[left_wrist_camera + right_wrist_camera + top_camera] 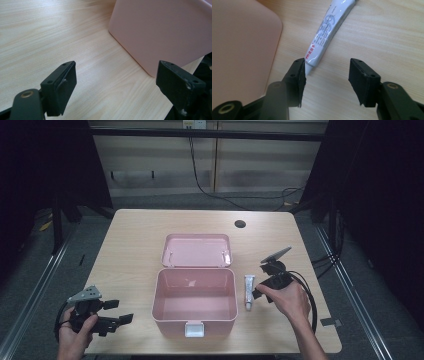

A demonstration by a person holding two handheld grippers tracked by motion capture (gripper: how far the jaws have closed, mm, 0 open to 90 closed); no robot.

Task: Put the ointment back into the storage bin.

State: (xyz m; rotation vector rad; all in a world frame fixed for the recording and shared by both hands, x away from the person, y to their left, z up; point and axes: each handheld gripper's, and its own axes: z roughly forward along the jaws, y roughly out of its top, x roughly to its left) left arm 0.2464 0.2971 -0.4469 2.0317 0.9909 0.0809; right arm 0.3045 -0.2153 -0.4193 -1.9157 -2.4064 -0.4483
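Observation:
A pink box (194,302) stands open mid-table, its lid (197,250) laid flat behind it and its inside bare. A small white tube (248,290) lies on the wood just right of the box. My right gripper (258,292) hovers low beside the tube, open; in the right gripper view the tube (329,28) runs away from the left jaw, its near end just touching that jaw's tip, with nothing between the jaws. My left gripper (119,311) is open at the front left, pointing at the box's side wall (165,32), nothing held.
A white latch (194,329) sits on the box's front wall. A round cable hole (240,224) is at the table's far right. Bare wood (50,35) lies left of the box. Cables trail from both grippers.

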